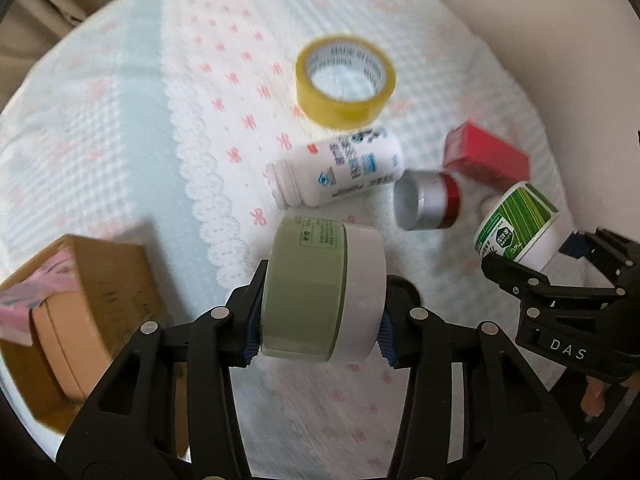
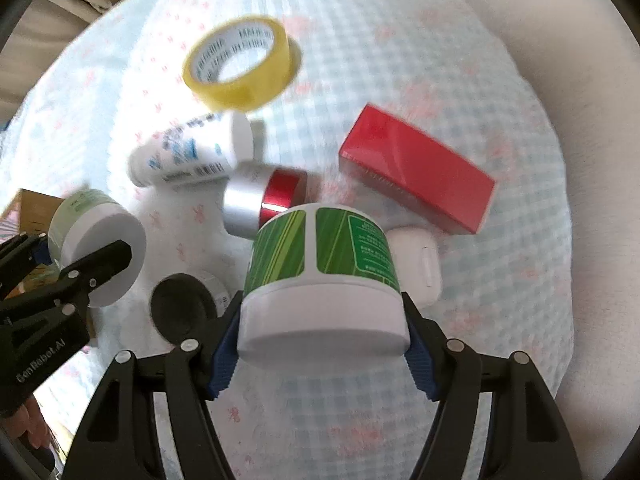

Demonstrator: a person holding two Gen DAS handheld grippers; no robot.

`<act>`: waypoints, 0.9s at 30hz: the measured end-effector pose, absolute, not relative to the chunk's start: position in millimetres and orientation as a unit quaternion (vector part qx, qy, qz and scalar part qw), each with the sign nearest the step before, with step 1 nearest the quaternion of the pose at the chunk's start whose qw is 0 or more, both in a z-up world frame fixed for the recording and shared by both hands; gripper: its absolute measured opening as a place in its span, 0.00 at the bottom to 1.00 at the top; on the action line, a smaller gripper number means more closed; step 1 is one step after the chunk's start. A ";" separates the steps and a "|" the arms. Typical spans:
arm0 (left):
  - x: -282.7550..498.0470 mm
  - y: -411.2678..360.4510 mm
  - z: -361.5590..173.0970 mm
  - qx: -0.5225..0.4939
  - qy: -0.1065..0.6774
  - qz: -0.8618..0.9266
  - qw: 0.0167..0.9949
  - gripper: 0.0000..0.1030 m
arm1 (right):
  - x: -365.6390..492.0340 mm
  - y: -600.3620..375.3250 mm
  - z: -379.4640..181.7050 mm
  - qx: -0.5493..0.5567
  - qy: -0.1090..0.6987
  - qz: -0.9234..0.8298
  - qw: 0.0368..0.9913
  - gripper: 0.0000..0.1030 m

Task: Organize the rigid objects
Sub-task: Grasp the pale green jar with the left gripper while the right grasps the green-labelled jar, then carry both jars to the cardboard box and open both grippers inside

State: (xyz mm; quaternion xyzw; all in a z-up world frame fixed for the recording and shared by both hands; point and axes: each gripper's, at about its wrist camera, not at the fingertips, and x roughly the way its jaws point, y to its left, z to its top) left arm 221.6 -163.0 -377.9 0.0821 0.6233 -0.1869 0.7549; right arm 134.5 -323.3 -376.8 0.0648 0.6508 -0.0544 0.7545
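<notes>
A checked, bow-print cloth (image 1: pixel 120 128) covers the tabletop. The left gripper (image 1: pixel 320 334) has its jaws clamped on a pale-green jar (image 1: pixel 308 292) lifted above the cloth; the right gripper (image 2: pixel 324 356) has its jaws clamped on a green-striped jar (image 2: pixel 320 264). Beyond lie yellow tape (image 1: pixel 346 84), a white bottle (image 1: pixel 340 168), a silver-red tin (image 1: pixel 428 200) and a red box (image 2: pixel 416 176); a cardboard box (image 1: pixel 80 304) stands left.

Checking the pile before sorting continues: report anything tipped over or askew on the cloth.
The white bottle with blue print and the silver-and-red jar both lie on their sides beside the upright-edged yellow tape roll. Nothing looks spilled or damaged.
</notes>
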 end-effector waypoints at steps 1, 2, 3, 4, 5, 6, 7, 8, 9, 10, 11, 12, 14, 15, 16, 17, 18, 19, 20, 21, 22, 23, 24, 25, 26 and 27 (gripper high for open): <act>219.2 -160.1 -365.5 0.075 0.618 -0.185 0.761 0.40 | 130.4 -323.4 -369.1 0.069 0.644 -0.053 0.760 0.64; 216.4 -156.6 -354.8 0.068 0.613 -0.182 0.765 0.40 | 126.9 -324.7 -359.2 0.075 0.636 -0.052 0.767 0.64; 210.6 -154.0 -344.3 0.059 0.609 -0.180 0.770 0.40 | 122.6 -323.3 -350.2 0.078 0.629 -0.050 0.772 0.64; 206.6 -149.0 -329.0 0.048 0.603 -0.177 0.776 0.40 | 118.1 -323.9 -338.0 0.081 0.621 -0.048 0.778 0.64; 203.4 -144.6 -320.9 0.041 0.598 -0.175 0.781 0.40 | 117.8 -314.8 -328.0 0.081 0.613 -0.045 0.785 0.64; 199.4 -139.1 -305.8 0.034 0.591 -0.171 0.788 0.40 | 114.3 -312.8 -316.9 0.080 0.605 -0.042 0.791 0.64; 194.3 -135.5 -295.5 0.030 0.584 -0.167 0.794 0.40 | 111.1 -309.4 -307.8 0.079 0.597 -0.037 0.798 0.64; 190.7 -130.2 -283.4 0.027 0.577 -0.164 0.800 0.40 | 109.6 -307.9 -294.6 0.077 0.587 -0.032 0.805 0.64; 188.3 -124.0 -272.6 0.025 0.571 -0.161 0.805 0.40 | 107.4 -306.8 -282.8 0.076 0.579 -0.027 0.811 0.64; 185.1 -115.2 -258.3 0.021 0.562 -0.157 0.812 0.40 | 104.4 -303.2 -268.4 0.075 0.571 -0.020 0.817 0.64; 181.8 -108.3 -246.7 0.019 0.555 -0.154 0.817 0.40 | 104.6 -297.1 -255.8 0.072 0.561 -0.013 0.824 0.64; 179.6 -102.2 -236.9 0.017 0.549 -0.151 0.822 0.40 | 102.9 -290.6 -241.4 0.068 0.552 -0.006 0.831 0.64; 177.0 -83.4 -214.6 0.009 0.536 -0.144 0.832 0.40 | 101.1 -278.1 -217.6 0.063 0.536 0.008 0.842 0.64; 176.0 -72.2 -205.0 0.005 0.530 -0.140 0.836 0.40 | 99.8 -270.9 -206.1 0.063 0.527 0.016 0.847 0.64; 173.7 -61.6 -197.3 0.001 0.525 -0.136 0.840 0.40 | 98.6 -264.1 -198.9 0.062 0.521 0.022 0.851 0.64; 171.8 -49.3 -188.8 -0.003 0.520 -0.131 0.844 0.40 | 98.9 -253.9 -191.0 0.060 0.514 0.030 0.855 0.64; 170.6 -37.0 -183.5 -0.006 0.516 -0.127 0.847 0.40 | 99.5 -244.9 -184.1 0.059 0.508 0.036 0.858 0.64; 169.8 -22.7 -178.2 -0.008 0.512 -0.123 0.850 0.40 | 98.6 -234.3 -177.6 0.058 0.503 0.043 0.861 0.64; 169.0 -11.1 -174.0 -0.011 0.509 -0.119 0.852 0.40 | 97.9 -221.6 -172.1 0.056 0.498 0.050 0.864 0.64; 168.8 1.5 -170.5 -0.013 0.507 -0.117 0.854 0.40 | 100.3 -206.9 -170.7 0.055 0.496 0.055 0.865 0.64; 167.8 18.5 -166.9 -0.016 0.504 -0.116 0.856 0.40 | 100.5 -191.6 -166.4 0.054 0.492 0.062 0.867 0.64; 167.8 31.3 -164.4 -0.017 0.502 -0.116 0.857 0.40 | 98.5 -179.1 -163.6 0.053 0.490 0.066 0.868 0.64; 168.0 45.7 -162.6 -0.016 0.500 -0.116 0.858 0.40 | 98.7 -164.5 -161.4 0.053 0.489 0.070 0.868 0.64; 168.1 61.9 -161.5 -0.014 0.499 -0.118 0.859 0.40 | 97.2 -151.5 -158.7 0.055 0.488 0.074 0.868 0.64; 169.9 73.8 -162.0 -0.011 0.499 -0.119 0.858 0.40 | 96.4 -136.7 -157.3 0.061 0.487 0.075 0.868 0.64; 171.7 88.6 -162.9 -0.008 0.501 -0.122 0.857 0.40 | 95.6 -121.8 -156.1 0.067 0.487 0.075 0.868 0.64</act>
